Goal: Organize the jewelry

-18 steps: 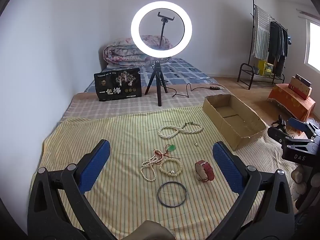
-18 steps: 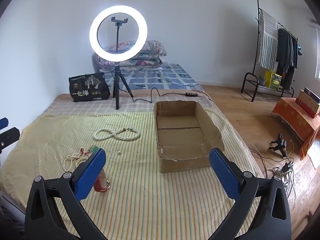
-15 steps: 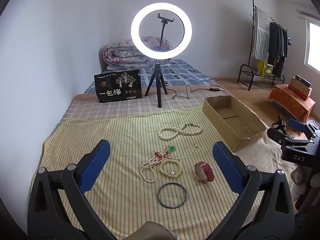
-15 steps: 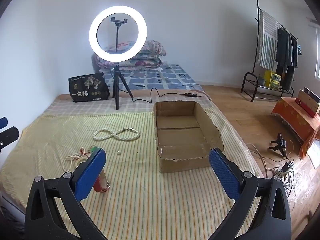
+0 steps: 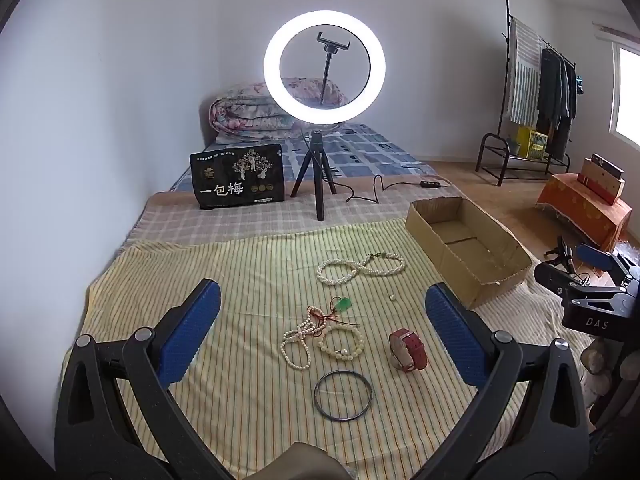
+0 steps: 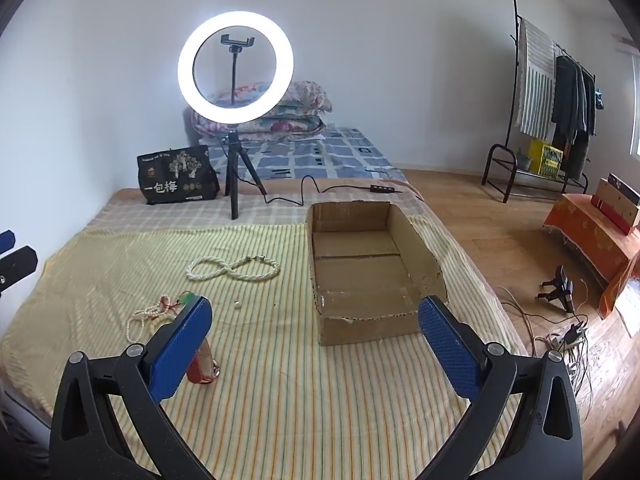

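**Jewelry spread on the bed, box still empty**

Jewelry is seen between the spread, empty fingers (image 5: 200, 332) of the left gripper (image 5: 322, 334): a dark bangle (image 5: 343, 395) nearest, a red watch (image 5: 408, 350) by the right finger, tangled bead strands (image 5: 320, 338) beyond, then a pearl necklace (image 5: 360, 267). The right gripper (image 6: 314, 350) is likewise held wide, the cardboard box (image 6: 372, 264) lying ahead. Tangled strands could be dragged out together; the loose bead (image 5: 393, 298) could be lost.
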The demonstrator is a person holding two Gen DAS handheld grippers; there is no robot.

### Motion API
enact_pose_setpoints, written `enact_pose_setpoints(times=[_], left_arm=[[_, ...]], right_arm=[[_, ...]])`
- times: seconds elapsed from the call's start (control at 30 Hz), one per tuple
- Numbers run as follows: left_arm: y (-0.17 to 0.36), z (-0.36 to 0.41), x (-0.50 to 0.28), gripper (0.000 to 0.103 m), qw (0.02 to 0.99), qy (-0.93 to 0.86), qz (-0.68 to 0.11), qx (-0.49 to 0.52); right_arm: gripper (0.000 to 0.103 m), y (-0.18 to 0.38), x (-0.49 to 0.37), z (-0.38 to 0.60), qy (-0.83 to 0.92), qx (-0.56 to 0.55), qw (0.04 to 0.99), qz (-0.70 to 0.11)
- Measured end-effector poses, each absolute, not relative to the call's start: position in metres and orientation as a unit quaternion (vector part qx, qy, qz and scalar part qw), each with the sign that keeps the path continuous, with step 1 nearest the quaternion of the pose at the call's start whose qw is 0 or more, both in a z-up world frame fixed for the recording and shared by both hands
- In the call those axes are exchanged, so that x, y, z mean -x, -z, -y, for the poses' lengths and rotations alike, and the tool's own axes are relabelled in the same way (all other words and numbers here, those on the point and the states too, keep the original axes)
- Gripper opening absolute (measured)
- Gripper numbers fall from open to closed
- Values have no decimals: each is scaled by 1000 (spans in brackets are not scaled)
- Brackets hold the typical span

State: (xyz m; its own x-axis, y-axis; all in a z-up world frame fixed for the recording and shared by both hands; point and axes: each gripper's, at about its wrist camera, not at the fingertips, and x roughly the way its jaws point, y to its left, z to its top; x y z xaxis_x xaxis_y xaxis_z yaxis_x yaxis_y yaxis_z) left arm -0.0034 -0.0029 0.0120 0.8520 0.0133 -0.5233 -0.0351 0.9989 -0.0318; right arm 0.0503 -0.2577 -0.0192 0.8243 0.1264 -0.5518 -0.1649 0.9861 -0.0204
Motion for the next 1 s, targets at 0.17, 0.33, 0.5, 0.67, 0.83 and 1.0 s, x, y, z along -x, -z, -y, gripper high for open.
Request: enact_pose_setpoints(times=[0.17, 0.33, 0.5, 0.67, 0.83, 1.0], left_arm=[[-17, 4, 3, 103, 963, -12, -270, 23], [-14, 4, 2, 103, 963, -13, -267, 21], [-13, 4, 4, 103, 964, -15, -266, 23], [-12, 3, 4, 103, 964, -13, -266, 22], [-13, 3, 3, 103, 964, -13, -266, 22], [-13, 3, 4, 103, 964, -13, -266, 22]], right_arm=[[102, 21, -51, 258, -77, 33, 955, -286], [102, 21, -52, 257, -78, 34, 954, -288], [102, 19, -51, 259, -78, 34, 954, -287], [102, 20, -51, 258, -79, 35, 954, -288], [102, 20, -51, 258, -79, 35, 954, -288], [102, 20, -51, 258, -79, 36, 954, -288]])
